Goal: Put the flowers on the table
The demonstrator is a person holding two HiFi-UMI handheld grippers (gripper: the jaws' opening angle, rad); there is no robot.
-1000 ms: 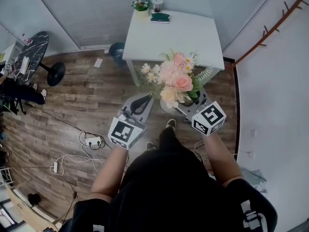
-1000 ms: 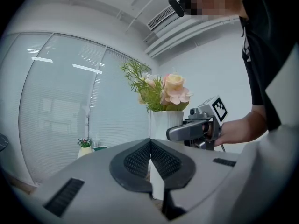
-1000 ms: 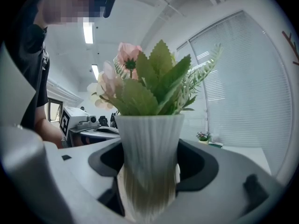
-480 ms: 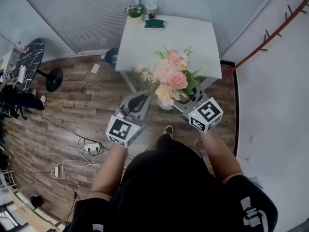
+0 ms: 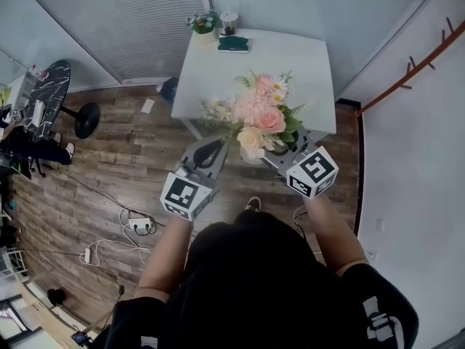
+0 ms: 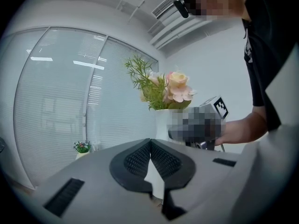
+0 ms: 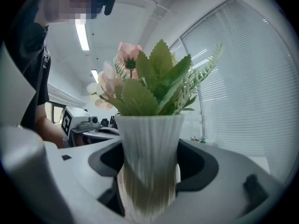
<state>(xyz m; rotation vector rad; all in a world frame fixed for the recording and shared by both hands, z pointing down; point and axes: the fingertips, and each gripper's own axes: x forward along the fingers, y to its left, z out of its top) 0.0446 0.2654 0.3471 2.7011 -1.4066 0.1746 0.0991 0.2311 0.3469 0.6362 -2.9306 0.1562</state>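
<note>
At the near edge of the head view, the person's bare forearms reach forward, each hand on a grey gripper that carries a cube with black-and-white square markers.

Left gripper [image 5: 212, 150]: its 2 ribbed black pads are pressed together at the tips with nothing between them, which the left gripper view [image 6: 150, 146] confirms. It hangs just beside the vase.

Right gripper [image 5: 267, 158]: clenched on a white, vertically ribbed vase [image 7: 149, 143], with the dark curved pads against its 2 sides. The vase is upright and carried in the air.

Flowers [image 5: 258, 115]: peach and pink roses, small white daisies, serrated green leaves and feathery sprigs rise from the vase.

Change noted: more of the bouquet overlaps the near edge of the table [image 5: 290, 57] than 1.0 s ago. The grasp and the left gripper's closed state are unchanged. The vase itself shows in front of that edge, over the floor.

The table is white, square and matte. At its far edge stand a small potted plant [image 5: 203, 24], a pale cup [image 5: 229, 22] and a flat dark green object [image 5: 234, 43].

The floor [image 5: 123, 144] is brown wood plank, with a white power strip [image 5: 140, 224] and loose cables at left. Farther left is a round black marbled table [image 5: 47, 86] on a pedestal. A slatted blind runs behind.
</note>
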